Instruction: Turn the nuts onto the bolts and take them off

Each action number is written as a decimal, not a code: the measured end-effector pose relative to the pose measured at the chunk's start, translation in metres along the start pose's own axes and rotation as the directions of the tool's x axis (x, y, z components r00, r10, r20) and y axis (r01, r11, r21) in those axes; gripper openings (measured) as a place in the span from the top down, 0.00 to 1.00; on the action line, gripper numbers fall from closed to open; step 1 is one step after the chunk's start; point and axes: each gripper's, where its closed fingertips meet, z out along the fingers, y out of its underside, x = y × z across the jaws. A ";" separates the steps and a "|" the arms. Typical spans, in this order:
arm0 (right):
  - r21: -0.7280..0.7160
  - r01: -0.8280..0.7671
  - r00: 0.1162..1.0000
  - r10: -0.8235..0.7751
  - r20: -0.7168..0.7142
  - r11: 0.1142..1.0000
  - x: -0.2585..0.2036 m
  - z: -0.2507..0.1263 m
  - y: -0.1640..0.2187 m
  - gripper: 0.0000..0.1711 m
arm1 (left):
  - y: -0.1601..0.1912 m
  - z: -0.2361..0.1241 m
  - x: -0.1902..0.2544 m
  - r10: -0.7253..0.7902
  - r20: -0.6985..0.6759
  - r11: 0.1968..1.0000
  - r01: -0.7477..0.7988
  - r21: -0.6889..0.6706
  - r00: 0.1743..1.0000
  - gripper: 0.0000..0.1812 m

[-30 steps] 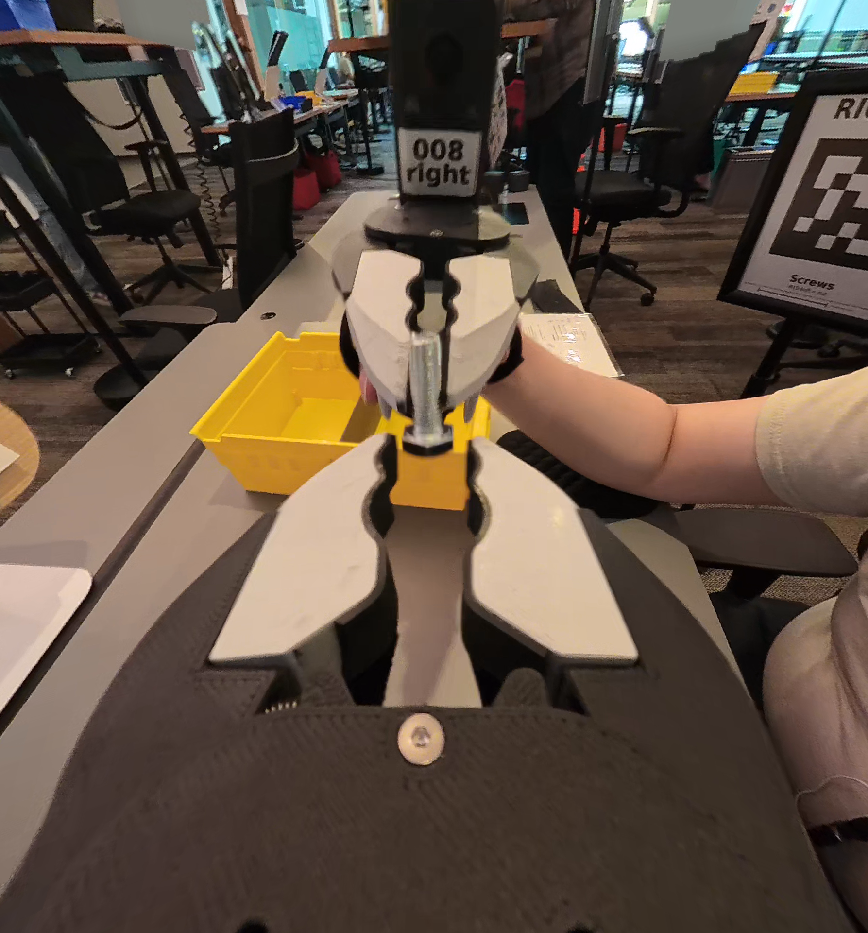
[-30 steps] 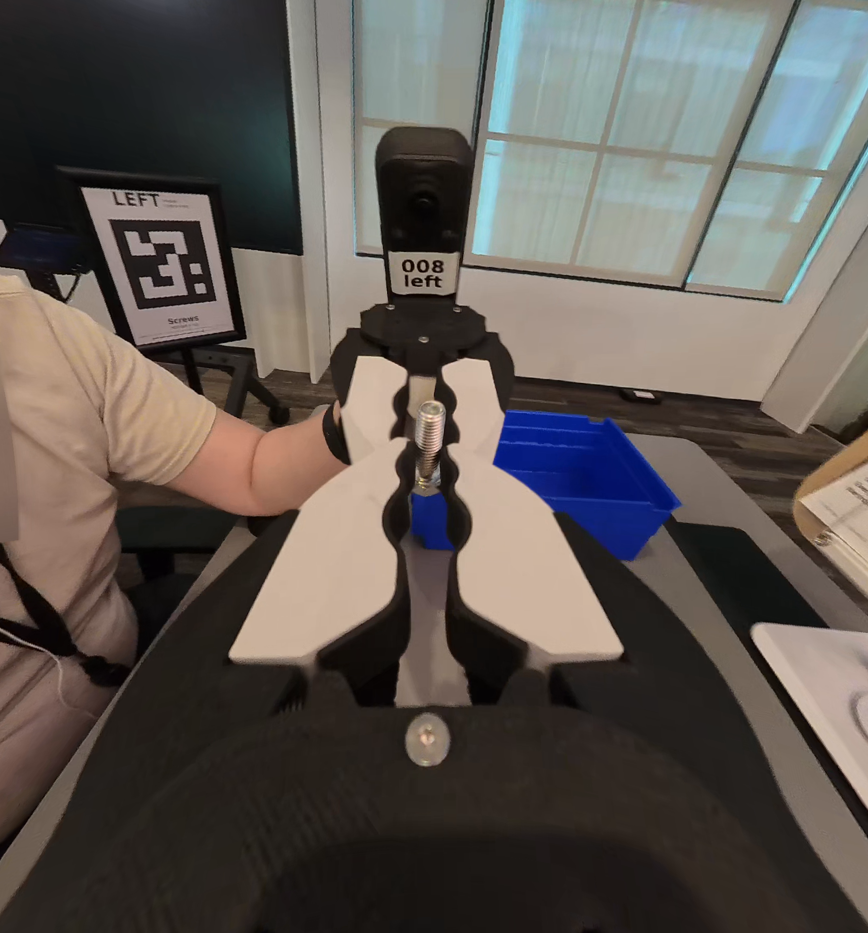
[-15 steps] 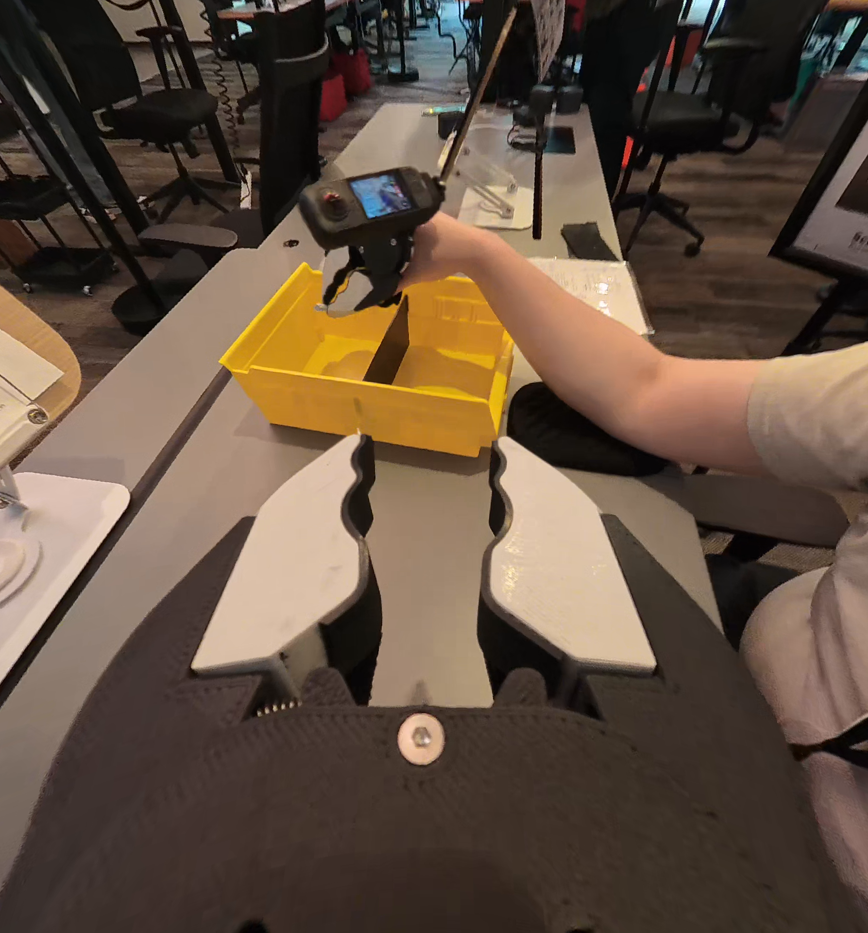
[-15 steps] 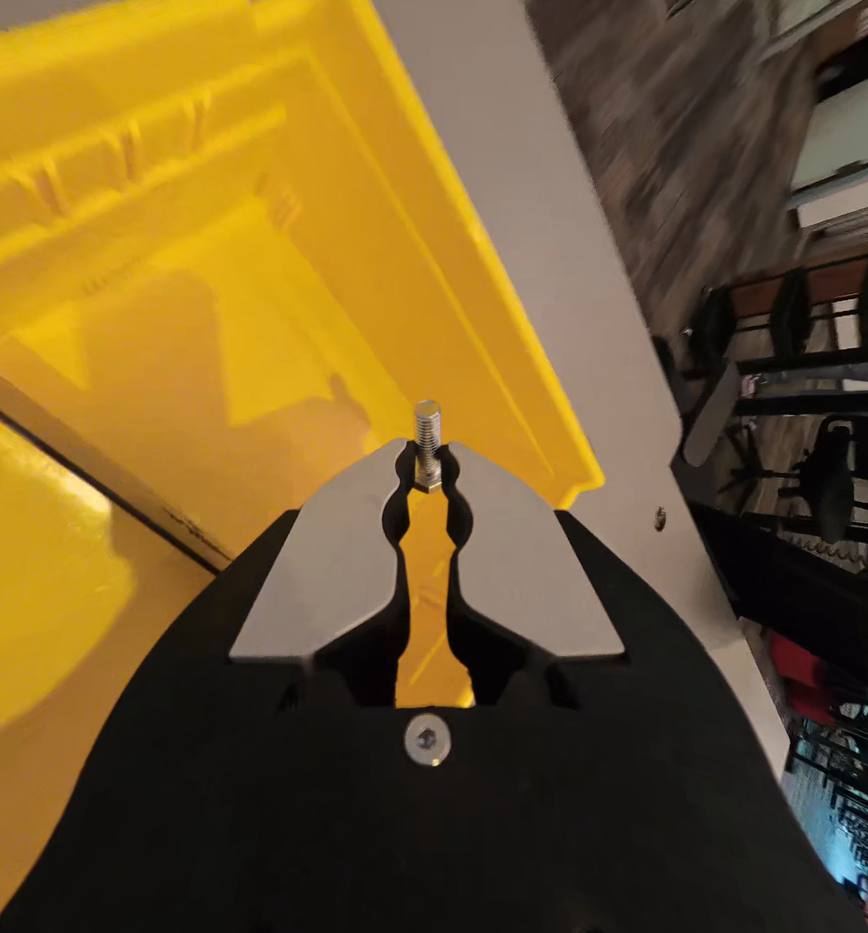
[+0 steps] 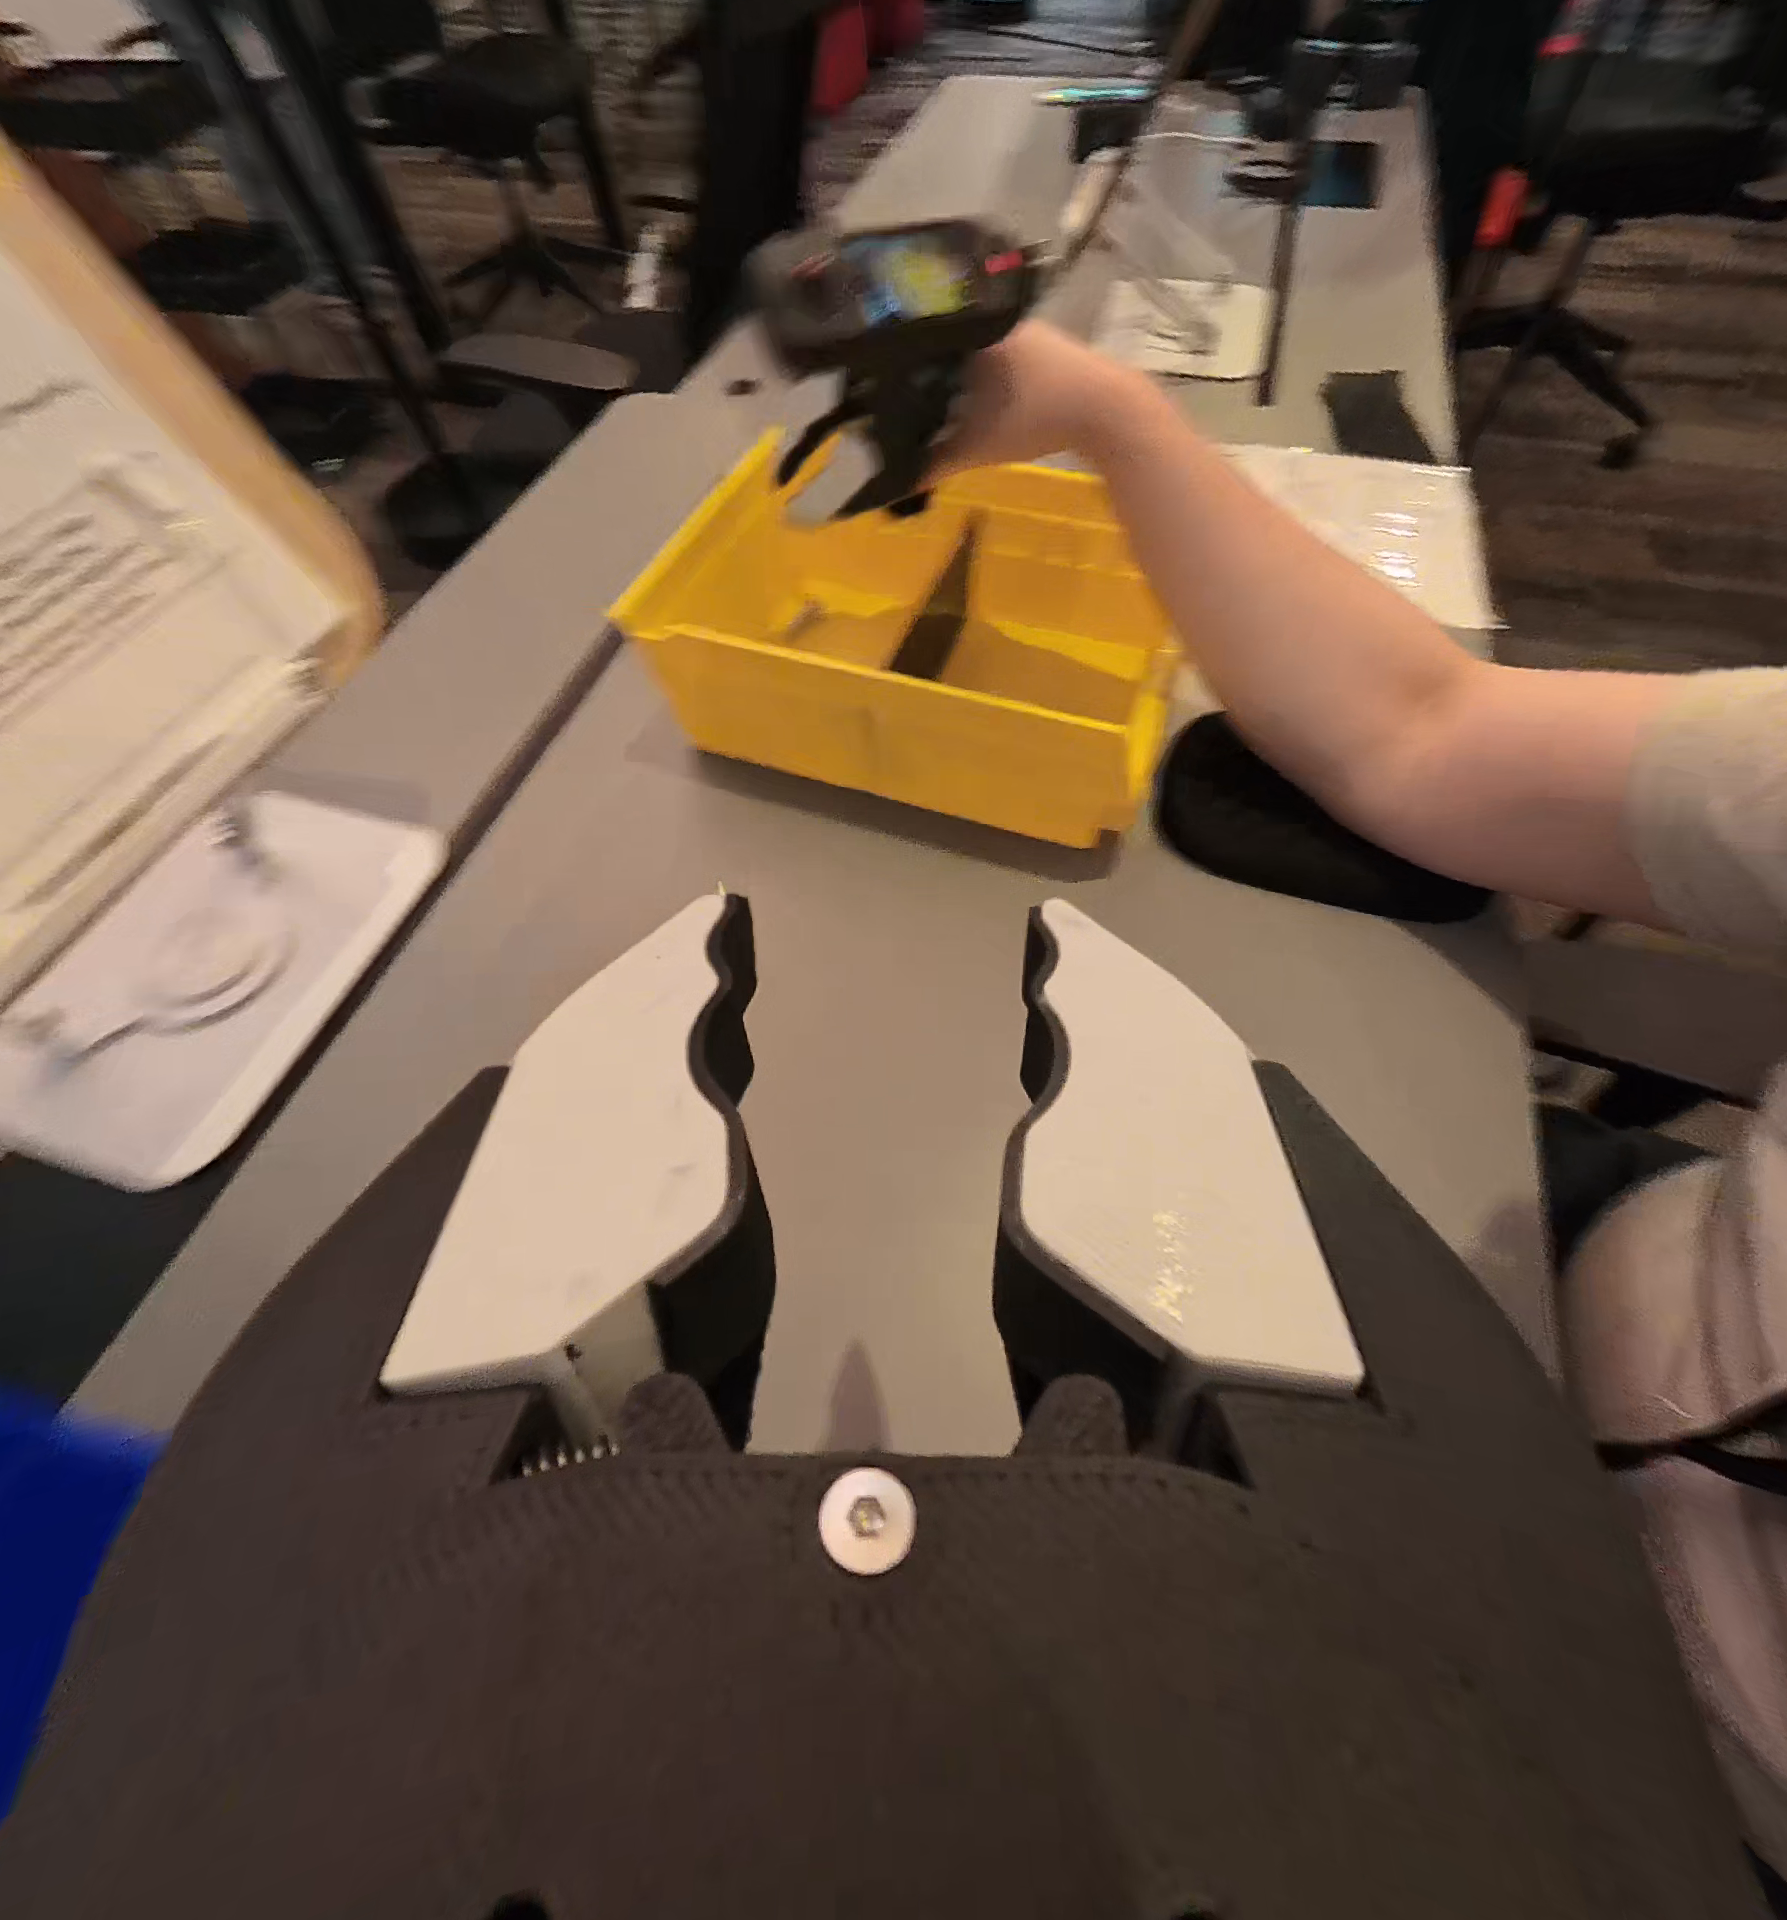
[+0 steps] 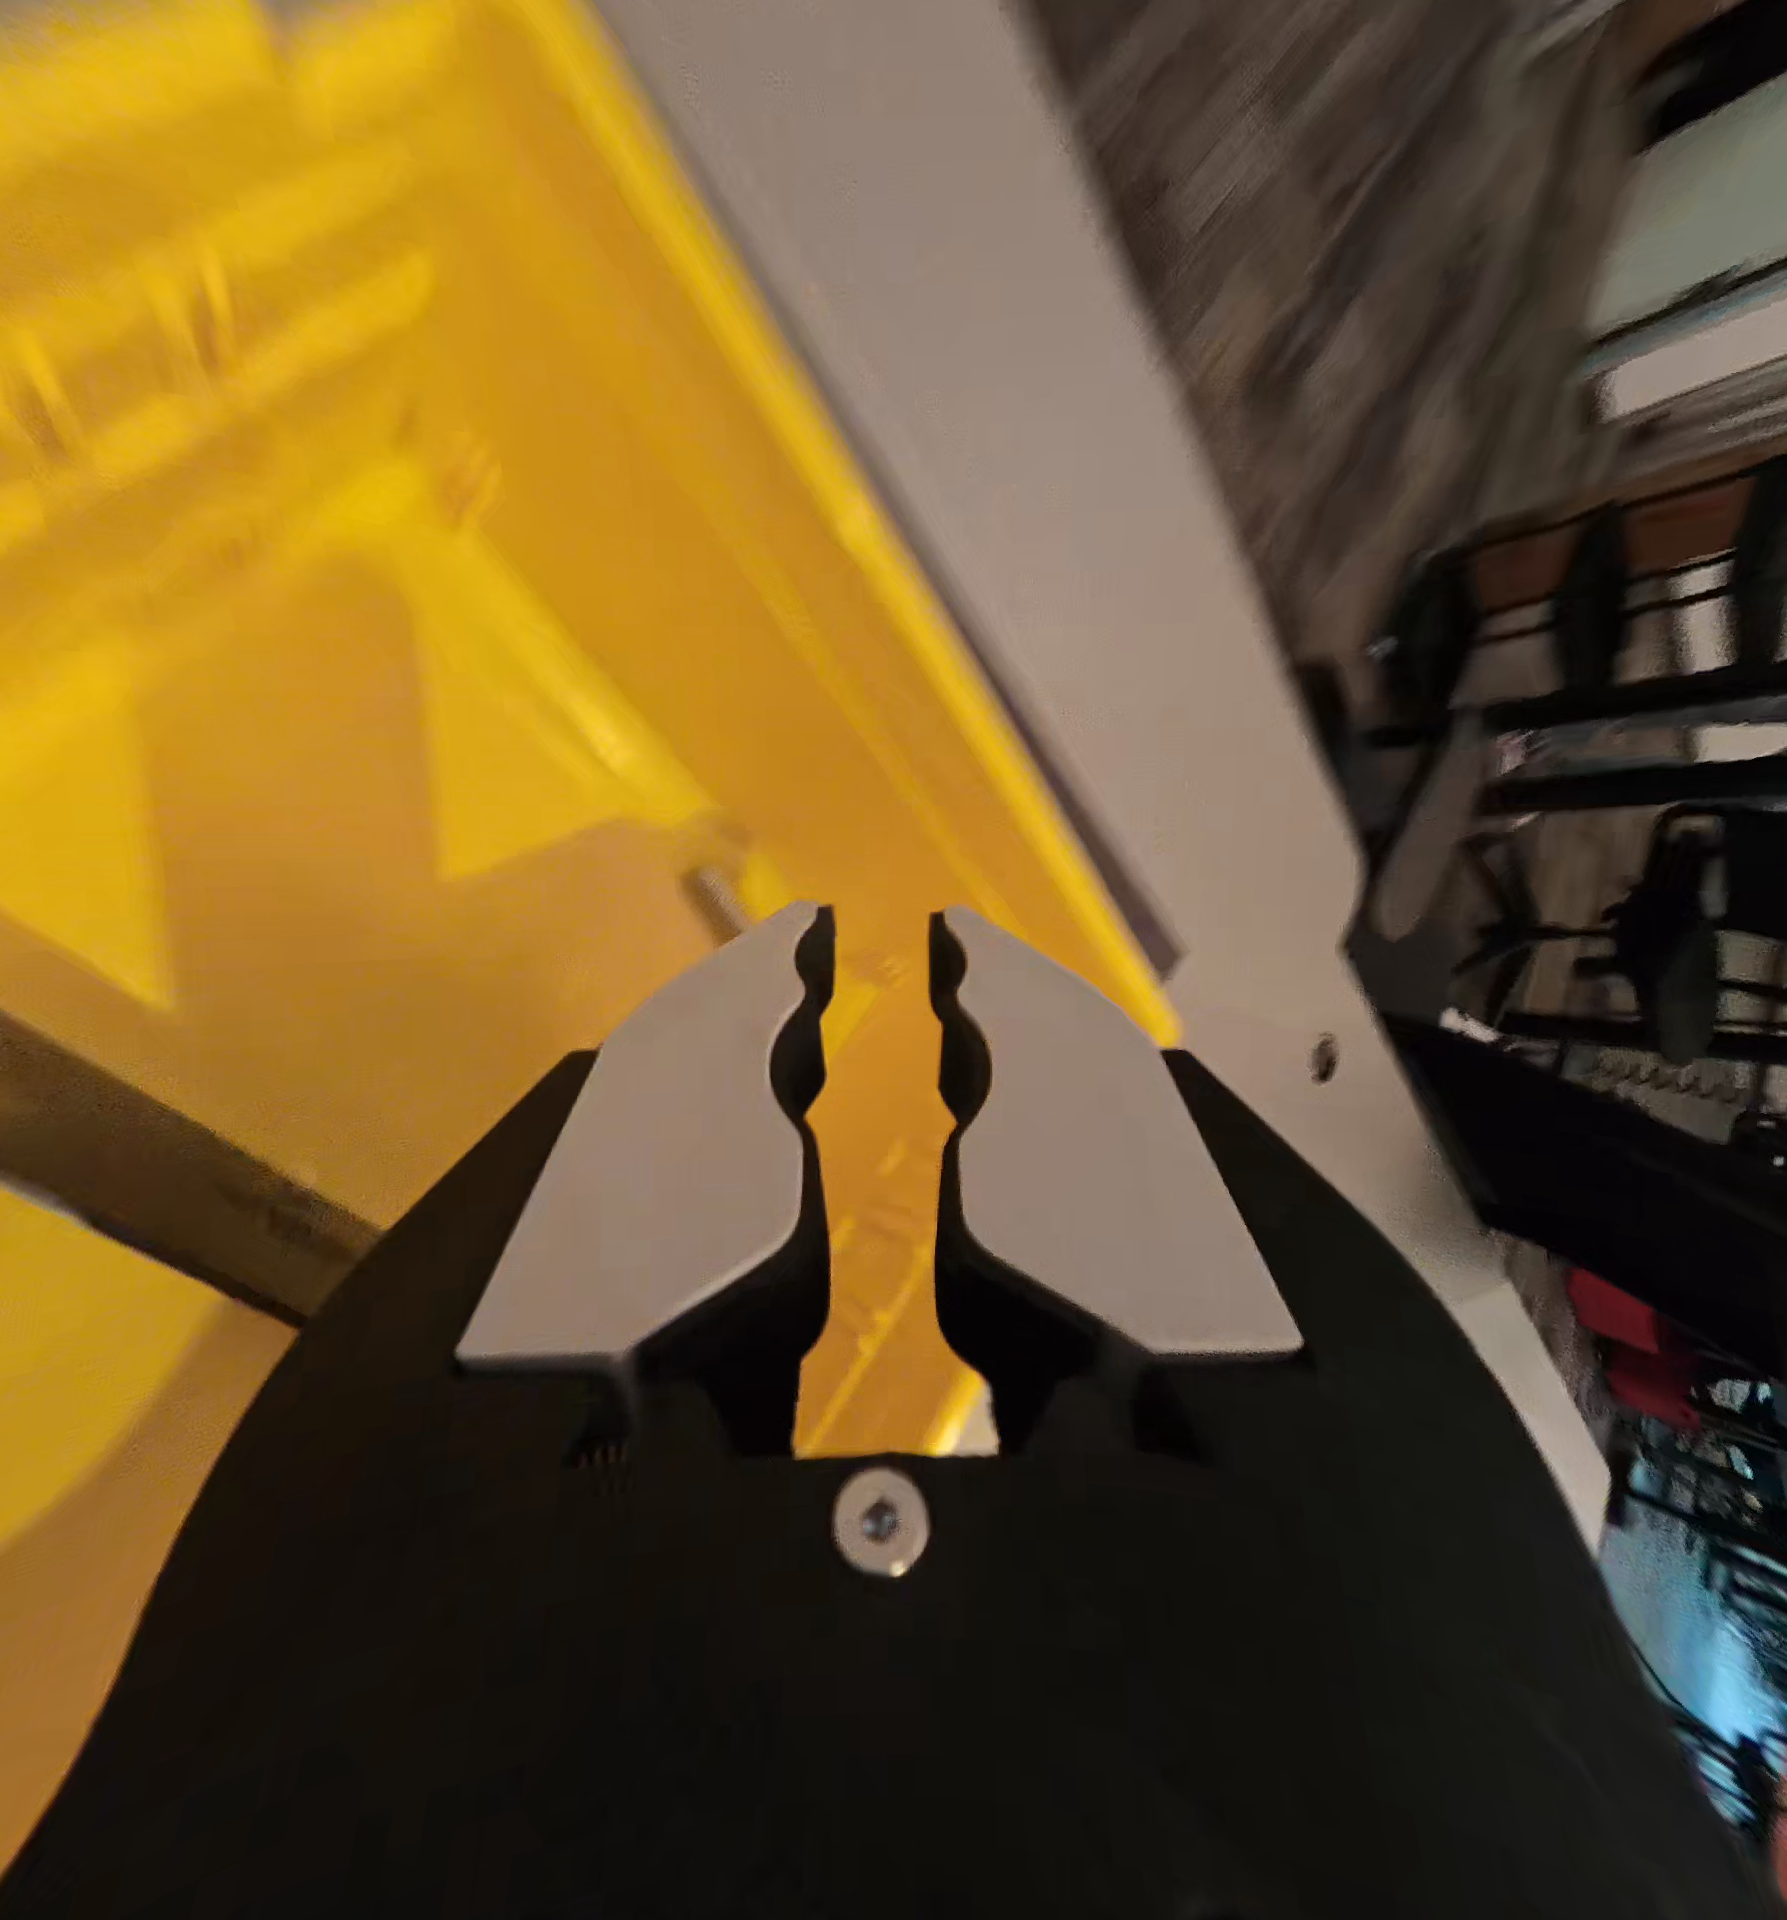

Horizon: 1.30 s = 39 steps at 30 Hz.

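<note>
A silver bolt [image 6: 710, 891] lies in the left compartment of the yellow bin [image 6: 297, 520], just beyond my right gripper's left fingertip, blurred and partly hidden by it. It also shows in the left wrist view [image 5: 801, 618] on the floor of the bin [image 5: 899, 727]. My right gripper [image 6: 878, 920] is open and empty, and hangs over the bin's far left corner [image 5: 863, 488]. My left gripper [image 5: 884, 914] is wide open and empty above the grey table [image 5: 868, 1039], well short of the bin. I cannot make out a nut.
A dark divider [image 5: 936, 623] splits the yellow bin. A blue bin corner [image 5: 6, 1507] is at the lower left. A white base [image 5: 172, 997] with a tilted paper board [image 5: 89, 582] stands on the left. A black pad [image 5: 1284, 842] lies under the person's forearm [image 5: 1336, 707]. Some 45 cm of space lies between my two pairs of fingers.
My right gripper carried the bolt to the yellow bin, opened, and the bolt now lies in the bin. My left gripper let go, drew back and opened wider.
</note>
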 end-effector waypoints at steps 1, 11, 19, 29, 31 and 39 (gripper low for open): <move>0.090 -0.030 0.997 0.035 -0.062 0.996 0.014 -0.019 -0.016 0.88 | 0.005 -0.013 -0.017 -0.016 0.087 1.000 0.017 -0.008 0.996 0.73; 0.725 -0.098 0.923 0.335 -0.190 0.682 0.036 -0.202 -0.138 0.74 | 0.195 -0.117 -0.123 -0.189 0.573 0.699 0.519 -0.492 0.797 0.77; 0.648 -0.002 0.948 0.208 -0.241 0.761 0.010 -0.193 -0.153 0.73 | 0.256 -0.101 -0.125 -0.447 0.532 0.488 0.695 -0.528 0.719 0.78; 0.581 0.012 0.956 0.161 -0.246 0.814 0.006 -0.178 -0.147 0.72 | 0.296 -0.074 -0.126 -0.507 0.638 0.214 0.802 -0.558 0.579 0.84; 0.580 0.017 0.956 0.156 -0.248 0.815 0.005 -0.179 -0.147 0.72 | 0.295 -0.070 -0.128 -0.509 0.653 0.208 0.816 -0.539 0.561 0.82; 0.553 0.040 0.956 0.129 -0.263 0.832 0.005 -0.177 -0.143 0.72 | 0.303 -0.070 -0.133 -0.469 0.708 0.162 0.839 -0.520 0.529 0.84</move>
